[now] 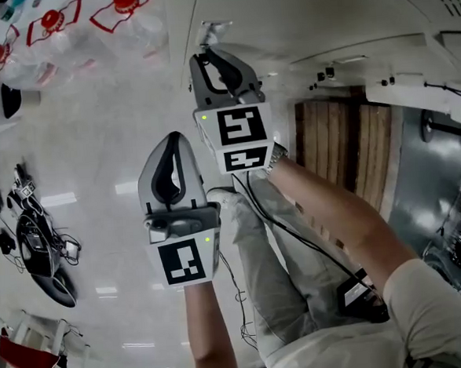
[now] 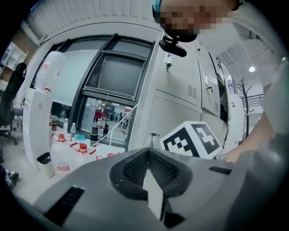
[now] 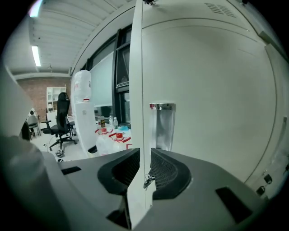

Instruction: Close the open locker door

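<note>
The pale locker door (image 3: 207, 90) stands open, with its thin front edge (image 3: 138, 81) running up the middle of the right gripper view. My right gripper (image 3: 143, 158) is shut on that edge, one pad on each side. A small metal latch piece (image 3: 147, 181) sits between the pads, and a recessed metal handle (image 3: 162, 128) is just above. In the head view the right gripper (image 1: 210, 48) reaches up to the door edge (image 1: 204, 30). My left gripper (image 1: 170, 140) hangs lower left, away from the door. Its jaws (image 2: 147, 151) are shut on nothing.
Red-capped water bottles (image 2: 61, 155) and a white water dispenser (image 3: 83, 113) stand left of the lockers (image 2: 180, 85). A black office chair (image 3: 61, 118) is further left. Wooden slats (image 1: 345, 151) lie right of my arm, and cables and gear (image 1: 36, 248) lie on the floor at left.
</note>
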Tool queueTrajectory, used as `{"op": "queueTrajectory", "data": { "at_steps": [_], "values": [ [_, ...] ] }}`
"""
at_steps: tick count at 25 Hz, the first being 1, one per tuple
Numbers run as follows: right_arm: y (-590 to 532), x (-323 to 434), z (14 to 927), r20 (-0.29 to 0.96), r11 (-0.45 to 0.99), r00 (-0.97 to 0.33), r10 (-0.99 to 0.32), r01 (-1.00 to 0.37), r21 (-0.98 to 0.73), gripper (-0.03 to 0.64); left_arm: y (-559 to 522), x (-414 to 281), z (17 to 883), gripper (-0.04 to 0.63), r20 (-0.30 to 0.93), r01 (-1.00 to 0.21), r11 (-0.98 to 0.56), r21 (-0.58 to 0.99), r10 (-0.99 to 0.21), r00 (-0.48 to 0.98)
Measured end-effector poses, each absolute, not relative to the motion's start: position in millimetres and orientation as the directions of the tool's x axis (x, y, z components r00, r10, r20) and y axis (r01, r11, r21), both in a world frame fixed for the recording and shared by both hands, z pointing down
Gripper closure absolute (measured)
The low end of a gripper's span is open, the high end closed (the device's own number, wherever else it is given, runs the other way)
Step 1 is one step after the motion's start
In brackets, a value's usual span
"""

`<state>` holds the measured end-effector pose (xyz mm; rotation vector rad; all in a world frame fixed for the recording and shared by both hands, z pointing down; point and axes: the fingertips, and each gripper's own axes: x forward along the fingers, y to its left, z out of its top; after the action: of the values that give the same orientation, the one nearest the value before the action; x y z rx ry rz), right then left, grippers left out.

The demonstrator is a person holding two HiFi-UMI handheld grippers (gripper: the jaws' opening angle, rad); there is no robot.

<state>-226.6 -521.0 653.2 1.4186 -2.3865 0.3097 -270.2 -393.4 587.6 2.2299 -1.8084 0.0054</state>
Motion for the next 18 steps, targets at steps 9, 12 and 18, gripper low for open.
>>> {"op": "queueTrajectory", "data": {
  "at_steps": [9, 12, 18],
  "values": [
    [-453.1, -233.2, 615.9, 0.314, 0.702, -0.68, -0.663, -0.71, -0.054, 0.59, -360.8, -270.1, 574.0, 0.588, 0.18, -0.974, -0.113, 0.195, -0.972, 0.149],
    [-425.6, -230.9, 594.7, 0.265, 0.775, -0.761, -0.592, -0.628, -0.071, 0.591, -344.4, -269.2, 566.7, 0.588, 0.18, -0.978, -0.087, 0.19, -0.976, 0.122],
    [-364.4, -205.4, 552.5, 0.239, 0.887, -0.887, -0.395, -0.436, -0.152, 0.591, -302.2, -272.0, 553.9, 0.588, 0.195, -0.981, -0.03, 0.193, -0.978, 0.068]
  ]
}}
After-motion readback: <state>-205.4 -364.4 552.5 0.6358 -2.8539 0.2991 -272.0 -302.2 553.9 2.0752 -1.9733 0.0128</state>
